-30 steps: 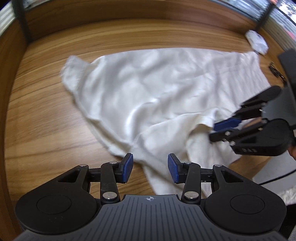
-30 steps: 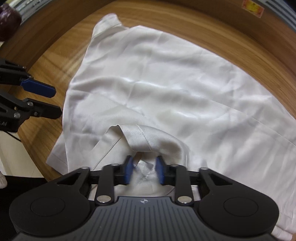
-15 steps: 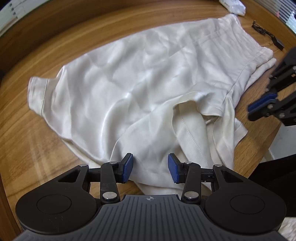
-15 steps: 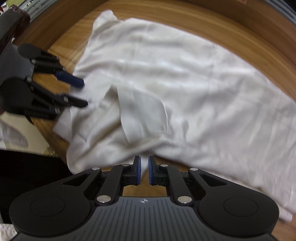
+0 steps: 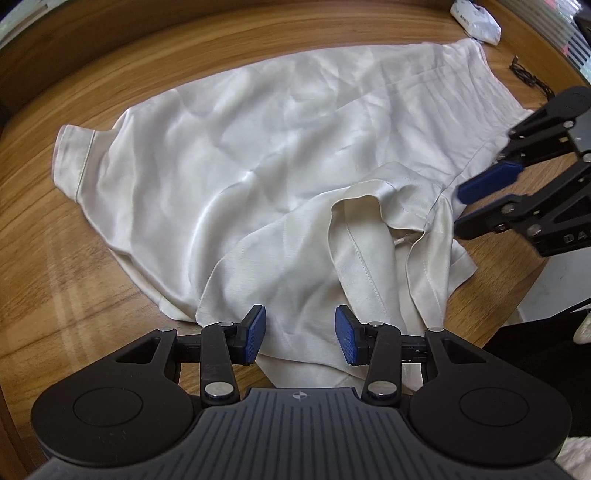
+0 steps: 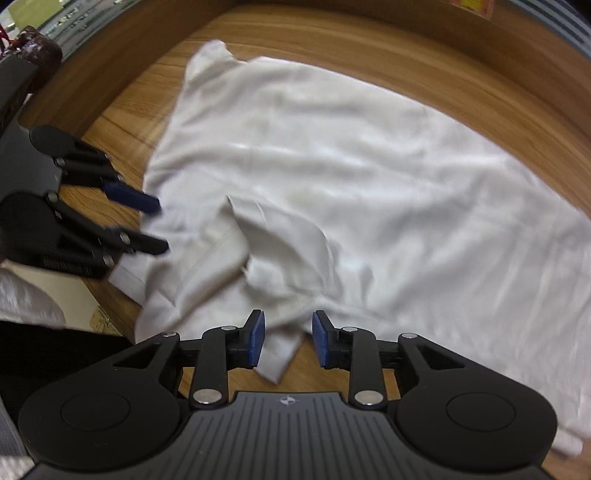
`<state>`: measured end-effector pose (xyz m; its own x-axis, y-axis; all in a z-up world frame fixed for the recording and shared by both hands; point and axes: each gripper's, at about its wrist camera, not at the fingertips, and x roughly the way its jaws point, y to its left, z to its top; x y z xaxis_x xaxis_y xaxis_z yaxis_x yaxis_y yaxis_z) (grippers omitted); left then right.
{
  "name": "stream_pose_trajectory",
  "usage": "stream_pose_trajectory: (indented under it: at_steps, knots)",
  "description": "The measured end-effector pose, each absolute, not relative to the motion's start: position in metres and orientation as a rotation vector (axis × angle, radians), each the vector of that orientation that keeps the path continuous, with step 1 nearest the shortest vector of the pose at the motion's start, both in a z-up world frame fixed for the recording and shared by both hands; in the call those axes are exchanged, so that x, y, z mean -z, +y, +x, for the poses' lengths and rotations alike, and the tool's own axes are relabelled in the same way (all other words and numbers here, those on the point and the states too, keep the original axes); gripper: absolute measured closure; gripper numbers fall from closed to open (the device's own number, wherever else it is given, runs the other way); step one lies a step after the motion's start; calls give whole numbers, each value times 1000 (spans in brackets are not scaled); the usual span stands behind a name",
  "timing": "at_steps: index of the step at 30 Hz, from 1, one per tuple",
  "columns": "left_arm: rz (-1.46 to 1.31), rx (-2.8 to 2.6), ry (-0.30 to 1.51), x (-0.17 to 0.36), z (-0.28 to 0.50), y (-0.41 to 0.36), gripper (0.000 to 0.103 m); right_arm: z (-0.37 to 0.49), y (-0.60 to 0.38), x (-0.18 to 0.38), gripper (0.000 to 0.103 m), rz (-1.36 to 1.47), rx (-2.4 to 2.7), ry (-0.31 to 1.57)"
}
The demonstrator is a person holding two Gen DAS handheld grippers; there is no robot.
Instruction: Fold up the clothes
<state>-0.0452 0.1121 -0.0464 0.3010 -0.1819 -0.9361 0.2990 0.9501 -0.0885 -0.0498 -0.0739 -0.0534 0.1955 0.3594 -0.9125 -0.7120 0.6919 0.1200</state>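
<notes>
A white satin garment lies spread on the wooden table, with a sleeve bunched and folded over near its front edge. My left gripper is open and empty, its blue pads just above the garment's near hem. My right gripper is open and empty above a loose corner of the cloth. Each gripper shows in the other's view: the right one in the left wrist view, the left one in the right wrist view.
A small white packet and a dark thin object lie at the table's far right. A dark red round object sits at the far left of the right wrist view. The table's front edge drops off by the sleeve.
My right gripper has opened and let go of the sleeve fold, which now lies bunched on the garment. Both grippers have shifted around the garment's near edge.
</notes>
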Motion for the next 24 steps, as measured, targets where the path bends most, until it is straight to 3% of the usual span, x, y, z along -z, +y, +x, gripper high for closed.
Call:
stream_pose_trajectory:
  at_steps: [5, 7, 11, 13, 17, 24]
  knots:
    - [85, 301, 1219, 46, -45, 113, 58, -46, -49, 56, 64, -398, -801, 1129]
    - [77, 296, 1216, 46, -44, 112, 58, -46, -42, 60, 58, -410, -804, 1123]
    - [64, 289, 1219, 48, -43, 114, 58, -46, -32, 73, 60, -470, -791, 1119]
    - [65, 287, 1226, 51, -44, 114, 58, -46, -30, 79, 76, -497, -780, 1125]
    - [67, 281, 1251, 57, -44, 118, 58, -46, -37, 79, 96, -480, -767, 1136]
    - [89, 279, 1270, 63, -46, 120, 57, -59, -75, 51, 98, -405, -746, 1130]
